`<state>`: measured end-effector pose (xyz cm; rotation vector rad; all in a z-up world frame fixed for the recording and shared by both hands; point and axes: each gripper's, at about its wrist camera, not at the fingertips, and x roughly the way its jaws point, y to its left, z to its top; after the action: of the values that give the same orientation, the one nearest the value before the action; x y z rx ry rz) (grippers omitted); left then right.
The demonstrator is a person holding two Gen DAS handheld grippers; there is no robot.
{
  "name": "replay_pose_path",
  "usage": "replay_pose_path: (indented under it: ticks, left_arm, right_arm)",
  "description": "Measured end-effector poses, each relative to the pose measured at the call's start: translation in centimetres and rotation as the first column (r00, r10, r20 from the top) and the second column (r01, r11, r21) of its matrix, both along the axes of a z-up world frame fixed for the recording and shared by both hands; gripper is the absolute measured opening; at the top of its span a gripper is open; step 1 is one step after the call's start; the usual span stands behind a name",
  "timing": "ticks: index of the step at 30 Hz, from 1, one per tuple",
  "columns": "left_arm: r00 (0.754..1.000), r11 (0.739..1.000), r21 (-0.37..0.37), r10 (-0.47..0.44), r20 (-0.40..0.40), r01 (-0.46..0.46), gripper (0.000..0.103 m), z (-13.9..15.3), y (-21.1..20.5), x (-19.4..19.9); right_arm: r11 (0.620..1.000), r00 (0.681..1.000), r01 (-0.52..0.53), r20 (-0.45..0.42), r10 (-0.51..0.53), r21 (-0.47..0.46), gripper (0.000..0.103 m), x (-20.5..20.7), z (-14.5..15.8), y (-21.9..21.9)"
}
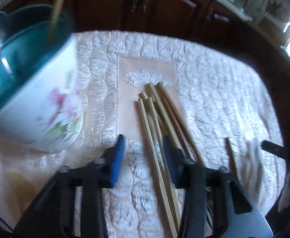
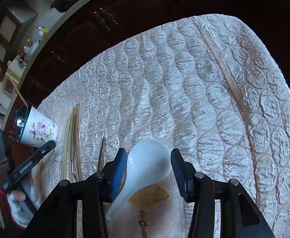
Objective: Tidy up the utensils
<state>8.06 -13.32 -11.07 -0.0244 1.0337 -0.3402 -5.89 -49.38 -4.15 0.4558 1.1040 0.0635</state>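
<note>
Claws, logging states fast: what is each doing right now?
Left claw: open, holding nothing, over the chopsticks.
Right claw: open, straddling the white spoon, not gripping.

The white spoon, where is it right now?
In the right wrist view, the white spoon lies on the quilted tablecloth between the open right tongs, with a lone dark chopstick just to its left.

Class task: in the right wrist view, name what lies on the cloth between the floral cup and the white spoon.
The bundle of chopsticks, then one darker chopstick, lie between the floral cup and the white spoon, as the right wrist view shows.
</note>
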Motion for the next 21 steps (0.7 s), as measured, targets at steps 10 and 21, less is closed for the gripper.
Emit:
replay_pose_path:
  ticks: [10,21]
  left_arm:
    - [0.996,0.999,-0.035,-0.037,-0.083,0.035,0.004,-1.3,1.3,-0.3]
    - [0.993,0.997,-0.012,-0.08,-0.088,0.079,0.013,-0.4,3.4,-4.0]
  right_arm:
    - [0.997,0.997,-0.081,-0.012,0.081,-0.002,0.007,1.9,-2.3,1.0]
    - [0.984,0.984,-0.175,-0.024,0.174,-0.023,0.004,-0.7,-1.7,2.0]
